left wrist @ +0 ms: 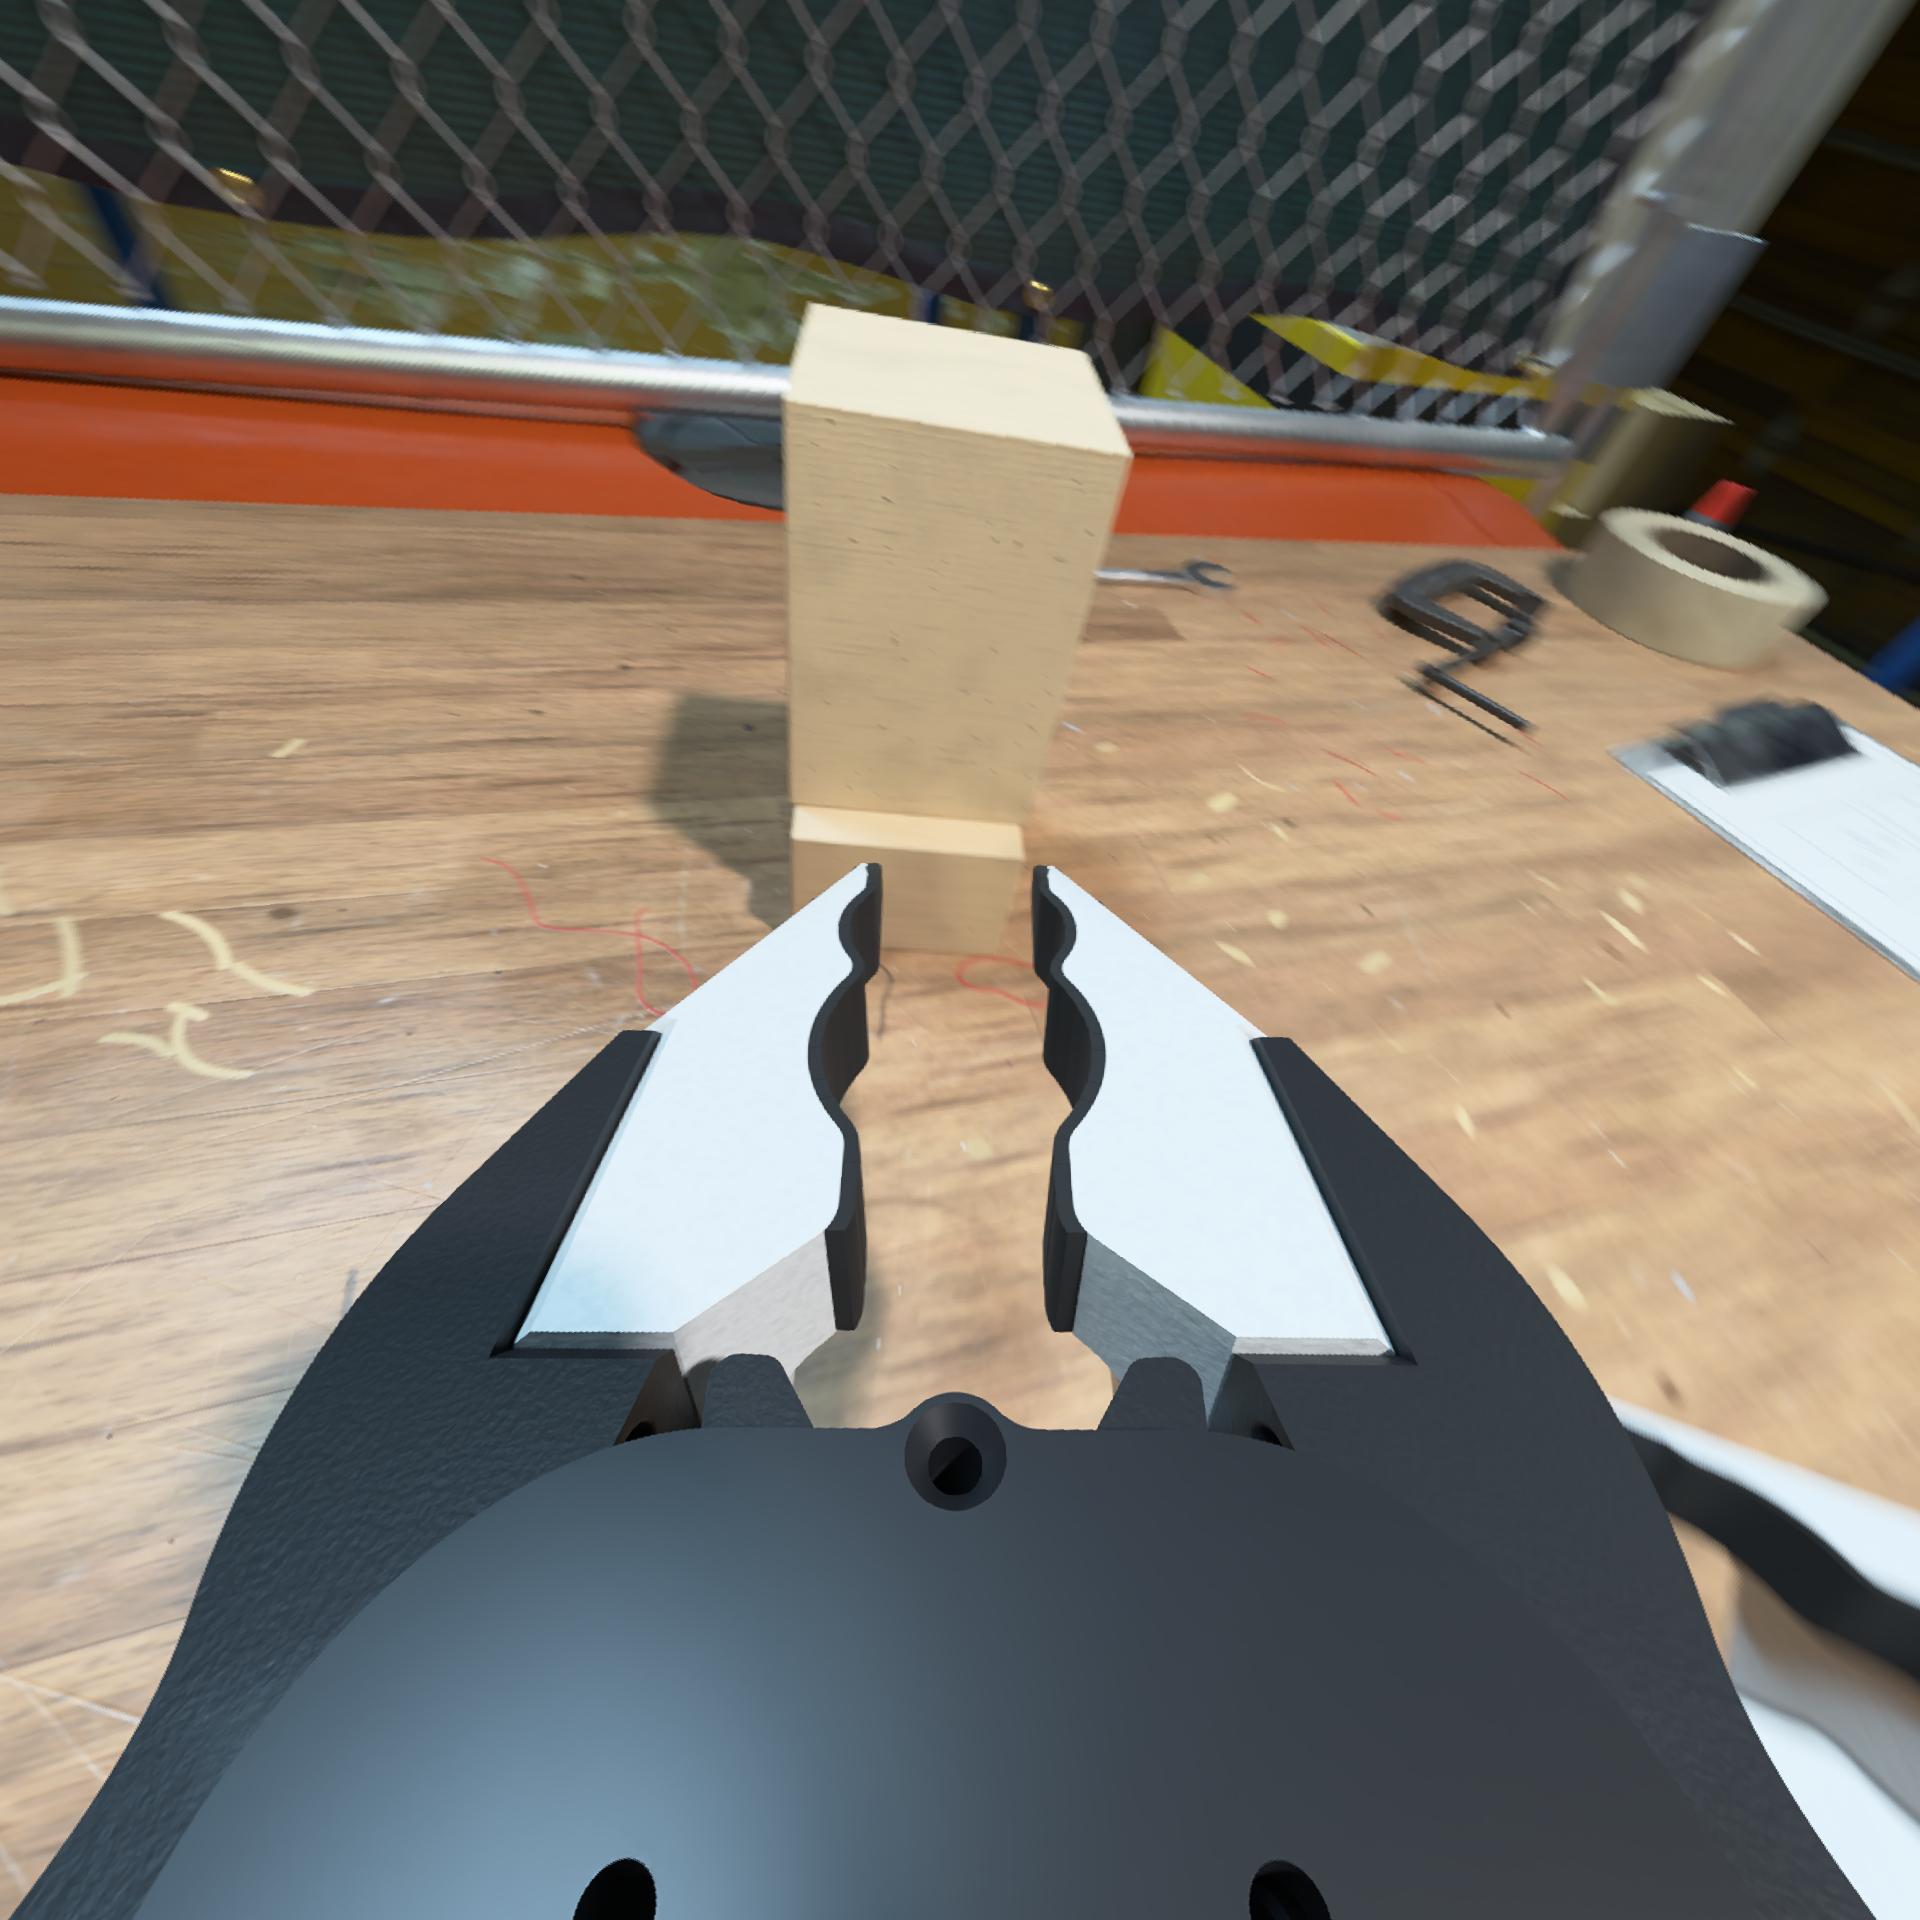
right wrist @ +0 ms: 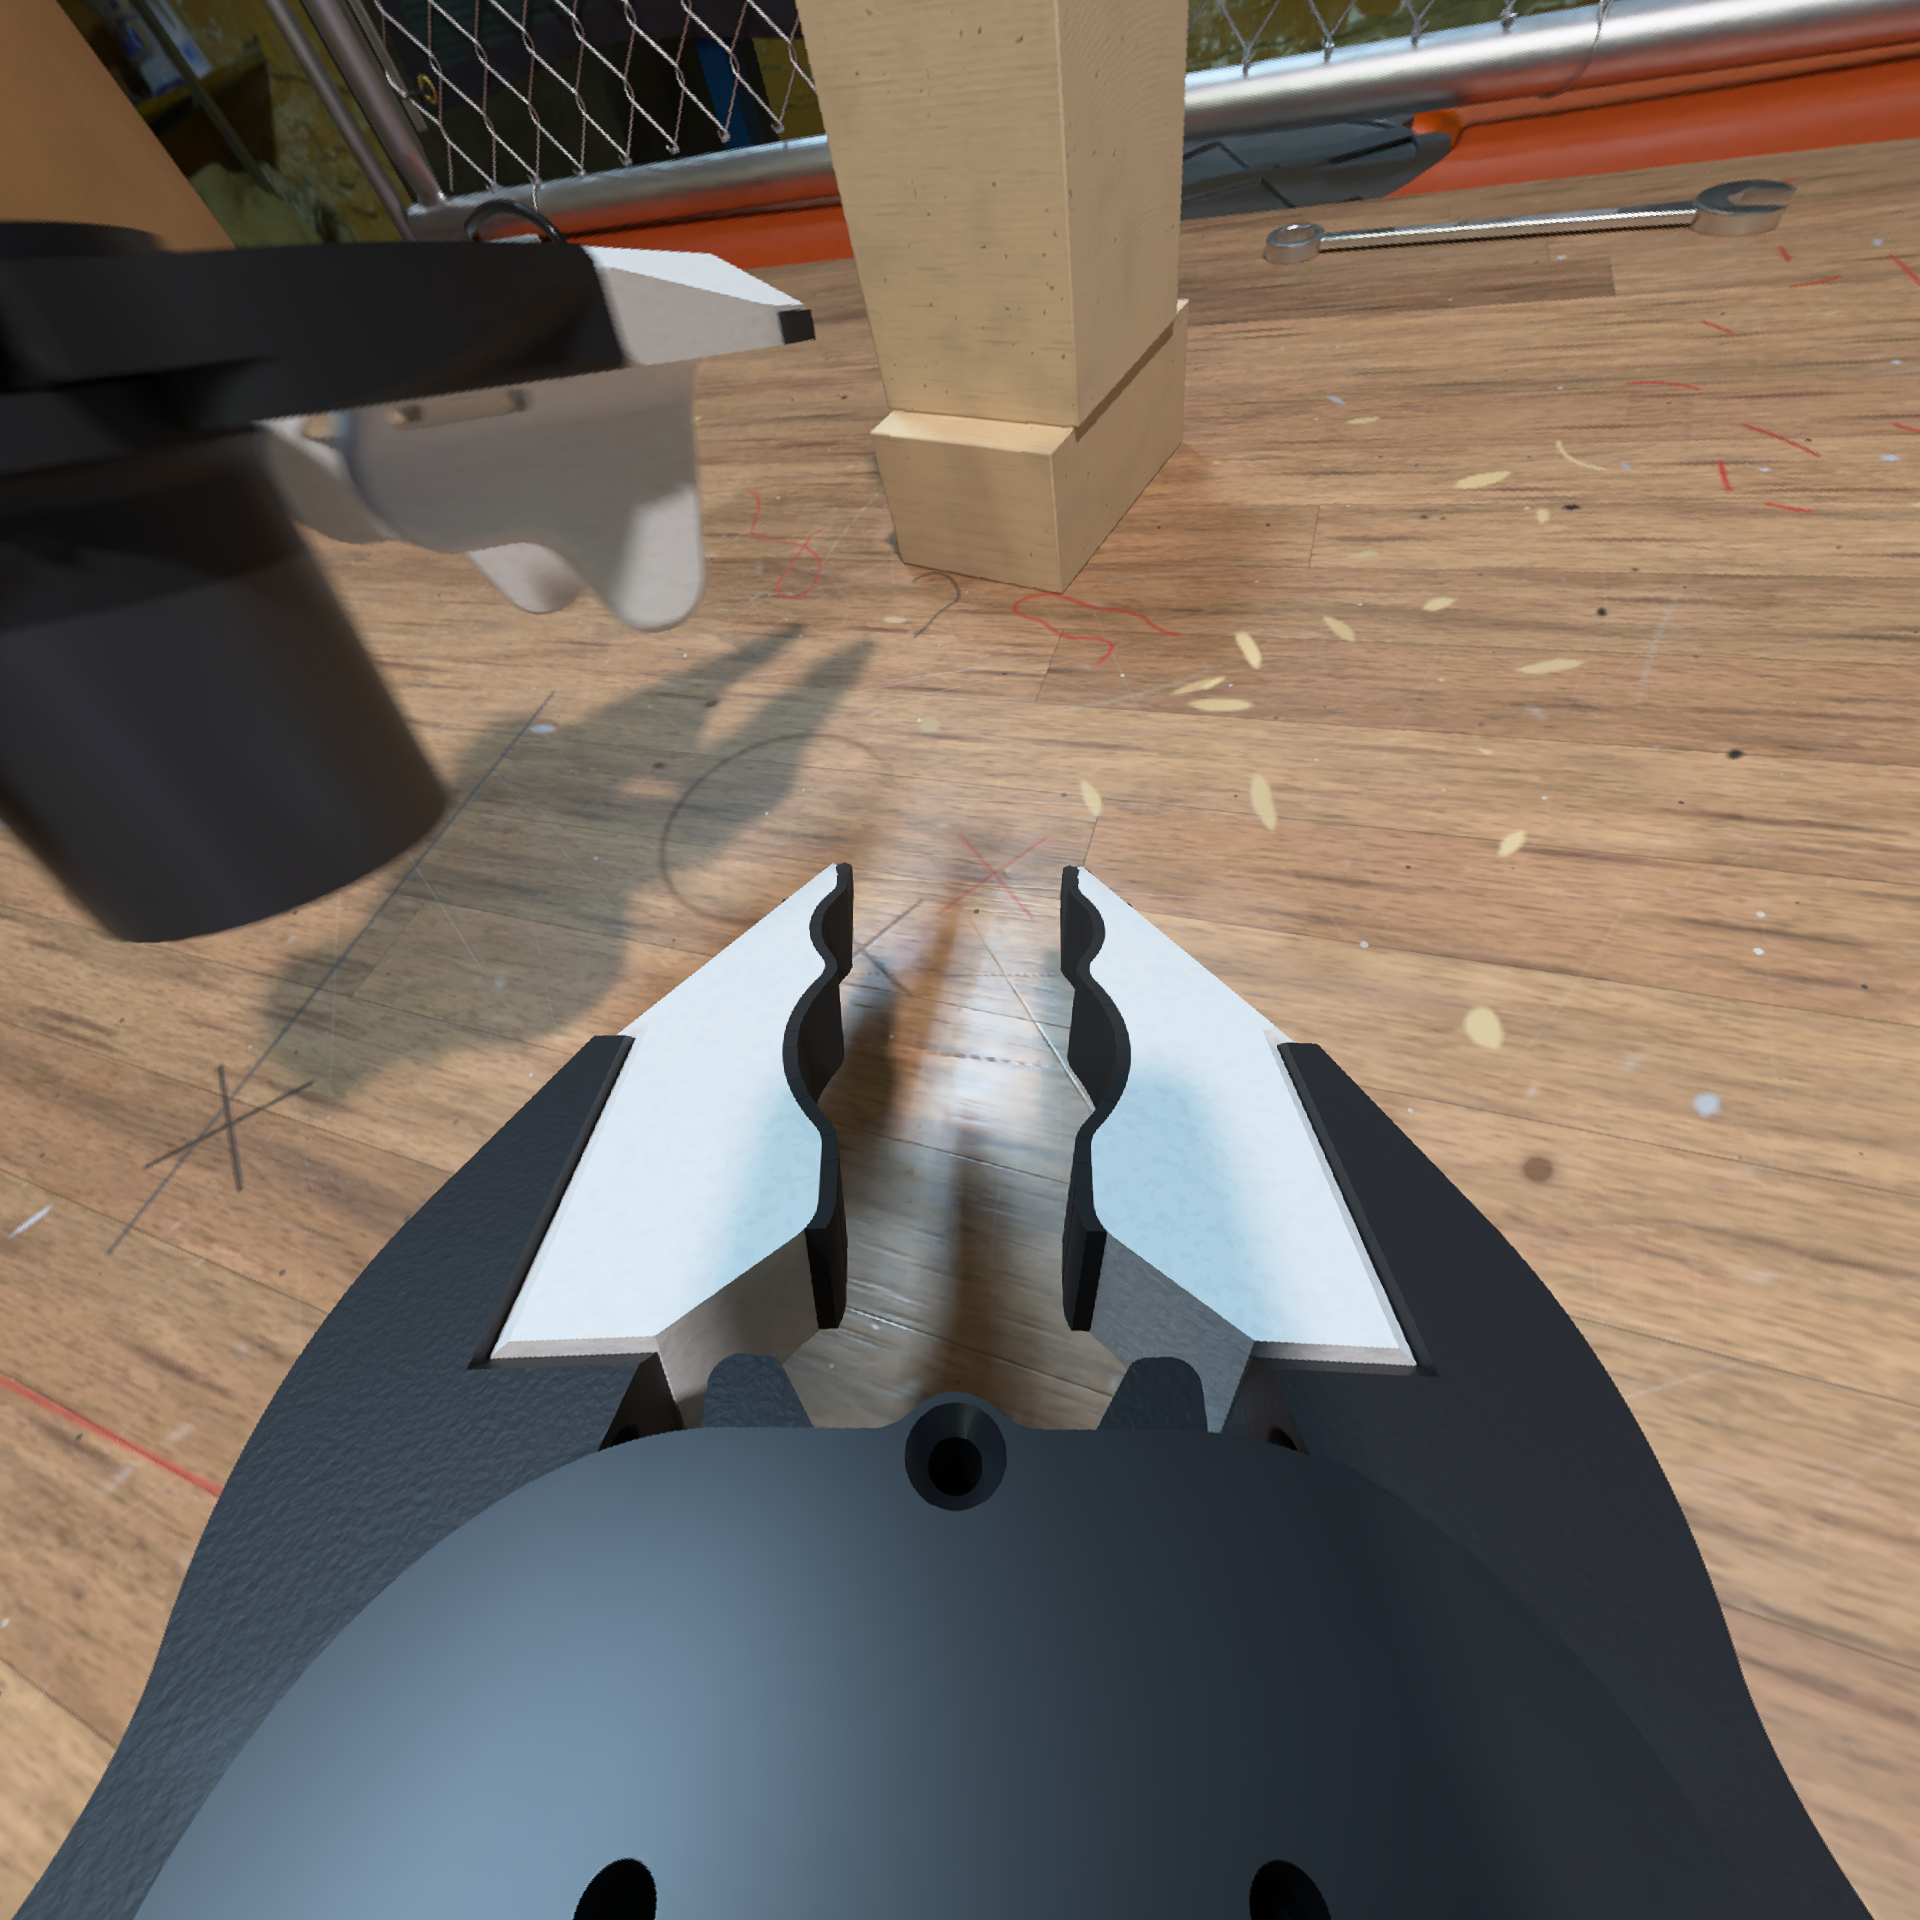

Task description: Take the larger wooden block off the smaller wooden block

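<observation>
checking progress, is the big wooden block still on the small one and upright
Yes: the larger wooden block stands upright on the smaller wooden block, its base flat on top. Neither tongs touch it.

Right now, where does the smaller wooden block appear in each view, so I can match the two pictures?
Left wrist view: smaller wooden block, centre, just beyond the left gripper tips.
Right wrist view: upper centre, far ahead of the right gripper.
Shared landmark: the larger wooden block standing on it.
</observation>
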{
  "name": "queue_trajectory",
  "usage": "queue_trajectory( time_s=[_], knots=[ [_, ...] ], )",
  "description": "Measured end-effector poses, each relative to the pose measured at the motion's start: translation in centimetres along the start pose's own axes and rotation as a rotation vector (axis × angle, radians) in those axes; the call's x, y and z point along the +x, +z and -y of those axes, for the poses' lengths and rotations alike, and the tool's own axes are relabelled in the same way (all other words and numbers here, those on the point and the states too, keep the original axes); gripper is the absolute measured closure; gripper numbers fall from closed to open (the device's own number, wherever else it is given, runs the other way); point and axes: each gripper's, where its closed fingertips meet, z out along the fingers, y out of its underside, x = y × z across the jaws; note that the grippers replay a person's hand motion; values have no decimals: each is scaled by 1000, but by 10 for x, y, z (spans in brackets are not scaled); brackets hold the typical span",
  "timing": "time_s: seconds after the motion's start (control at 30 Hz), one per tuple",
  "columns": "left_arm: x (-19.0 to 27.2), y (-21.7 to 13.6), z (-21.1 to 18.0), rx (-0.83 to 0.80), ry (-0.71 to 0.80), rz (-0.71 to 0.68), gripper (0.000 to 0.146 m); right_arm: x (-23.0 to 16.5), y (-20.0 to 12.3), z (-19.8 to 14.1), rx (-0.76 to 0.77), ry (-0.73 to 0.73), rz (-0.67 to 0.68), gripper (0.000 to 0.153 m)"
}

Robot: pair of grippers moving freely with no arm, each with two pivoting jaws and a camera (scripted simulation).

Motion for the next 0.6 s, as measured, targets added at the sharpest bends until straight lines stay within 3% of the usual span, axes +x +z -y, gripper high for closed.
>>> queue_trajectory(
  time_s=[0.1,0.2,0.33,0.53,0.6],
  knots=[
    [0,-32,-5,-64,14,-189,104,-1,1,-2,-10,-20,-1,113],
    [-31,-78,-16,-113,79,-302,100,0,2,-4,-18,-22,2,113],
    [-117,-137,-43,-192,158,-261,100,-2,5,-8,-39,-32,2,112],
    [-245,-186,-91,-193,37,-66,101,-12,16,-18,-88,-107,-3,112],
    [-256,-198,-93,-283,-18,-109,101,-16,21,-21,-107,-136,-8,111]
  ],
)
